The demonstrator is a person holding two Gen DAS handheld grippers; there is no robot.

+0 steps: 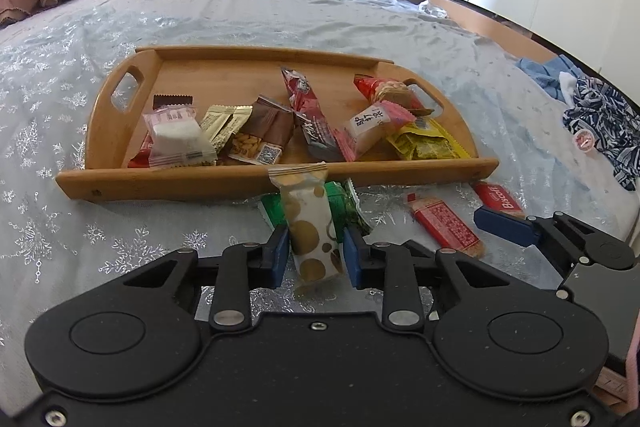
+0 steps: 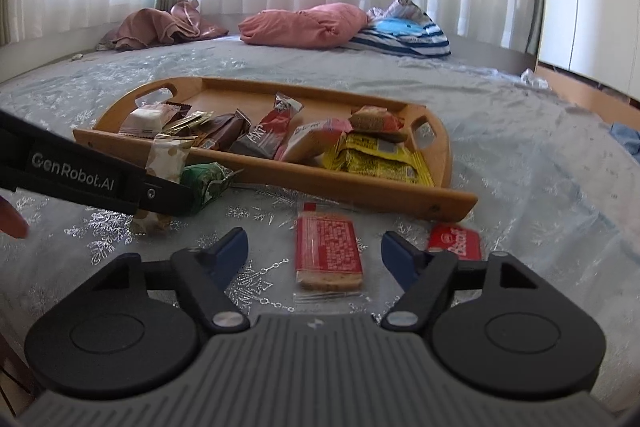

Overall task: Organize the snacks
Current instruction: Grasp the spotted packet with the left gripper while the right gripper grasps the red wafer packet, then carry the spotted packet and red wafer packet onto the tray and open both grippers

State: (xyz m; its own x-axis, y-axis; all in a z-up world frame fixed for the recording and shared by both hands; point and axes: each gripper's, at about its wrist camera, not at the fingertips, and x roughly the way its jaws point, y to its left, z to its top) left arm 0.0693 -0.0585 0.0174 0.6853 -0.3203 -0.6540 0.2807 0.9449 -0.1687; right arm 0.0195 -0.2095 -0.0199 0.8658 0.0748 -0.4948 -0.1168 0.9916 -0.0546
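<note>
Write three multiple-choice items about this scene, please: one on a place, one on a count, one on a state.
1. Where does the green packet lie?
A. inside the wooden tray
B. on the bedspread, just in front of the tray
C. on the pink pillow

2. How many red packets lie on the bedspread outside the tray?
A. none
B. two
C. five

3. How do the jaws of the left gripper stand?
A. closed on the white packet with gold dots
B. wide open with nothing between them
C. closed on the tray's handle

Answers:
1. B: the green packet rests on the bedspread against the near rim of the wooden tray.
2. B: the red wafer packet and the red Biscoff packet lie before the tray.
3. A: both blue pads press the sides of the white packet with gold dots.
</note>
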